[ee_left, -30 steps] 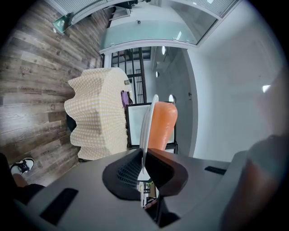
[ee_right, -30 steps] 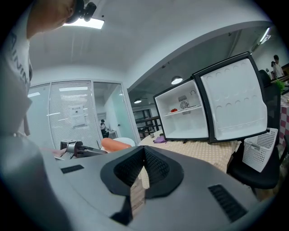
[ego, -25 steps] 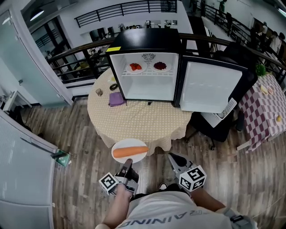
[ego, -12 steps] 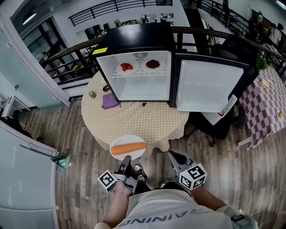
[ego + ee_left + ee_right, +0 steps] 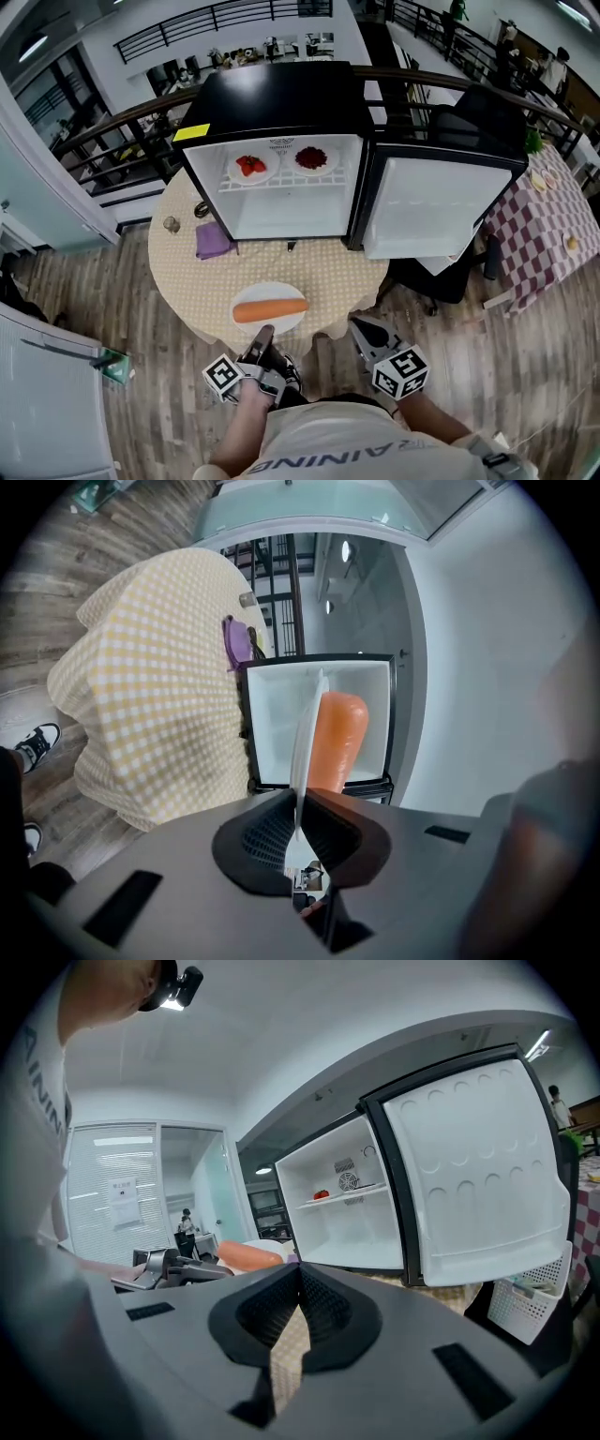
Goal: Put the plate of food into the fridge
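Left claw point(image 5: 265, 334) grips the plate point(image 5: 272, 290) by its near rim, carrot point(image 5: 270, 310) just beyond its tips. Keep it level, carrying straight ahead over the surface point(image 5: 192, 281) into the fridge point(image 5: 281, 202). Right claw point(image 5: 362, 328) hangs beside, closed on nothing.

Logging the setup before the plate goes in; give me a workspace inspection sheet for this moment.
Surface: round table in yellow checked cloth, open black mini fridge on it.
Job's things: white plate with orange carrot, held at table's near edge.
Clutter: purple cloth, small cup beside fridge; two food plates on its shelf.
Grippers: left tongs shut on plate rim; right tongs shut, empty.
Cables: nothing seen.
Surroundings: wooden floor, railing.
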The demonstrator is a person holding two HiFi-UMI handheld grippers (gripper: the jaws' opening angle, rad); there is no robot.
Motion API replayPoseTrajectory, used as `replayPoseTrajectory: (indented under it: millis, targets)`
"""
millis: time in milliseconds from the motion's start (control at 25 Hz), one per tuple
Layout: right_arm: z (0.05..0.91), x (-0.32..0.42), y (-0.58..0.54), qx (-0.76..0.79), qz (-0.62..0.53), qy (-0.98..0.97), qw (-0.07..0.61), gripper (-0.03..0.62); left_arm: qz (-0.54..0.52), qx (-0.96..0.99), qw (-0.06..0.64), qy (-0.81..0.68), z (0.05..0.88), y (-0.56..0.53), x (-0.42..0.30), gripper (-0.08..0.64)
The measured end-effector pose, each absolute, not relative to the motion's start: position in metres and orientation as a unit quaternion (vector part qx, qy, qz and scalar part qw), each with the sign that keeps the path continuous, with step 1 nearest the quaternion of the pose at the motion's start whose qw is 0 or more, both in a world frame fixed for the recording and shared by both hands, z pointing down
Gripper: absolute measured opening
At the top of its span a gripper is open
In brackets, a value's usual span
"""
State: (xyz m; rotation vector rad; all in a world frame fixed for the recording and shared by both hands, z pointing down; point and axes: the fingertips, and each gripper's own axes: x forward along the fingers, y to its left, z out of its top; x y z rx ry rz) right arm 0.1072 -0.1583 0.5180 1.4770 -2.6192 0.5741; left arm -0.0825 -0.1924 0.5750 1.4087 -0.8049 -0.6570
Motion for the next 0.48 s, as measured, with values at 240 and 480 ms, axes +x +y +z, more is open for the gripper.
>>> replayPoseTrajectory:
  millis: [240, 480]
  targets:
    - [0.513, 0.085, -0.202, 0.507, 0.191, -0.839, 0.046, 0.02, -0.27, 0.618, 0.659, -0.332, 0.578, -0.247, -0.097, 0.027]
    - [0.511, 0.056, -0.24, 0.53, 0.194, -0.824, 0.055, 0.02, -0.259, 0.619, 0.673, -0.312, 0.58, -0.297, -0.12, 0.027]
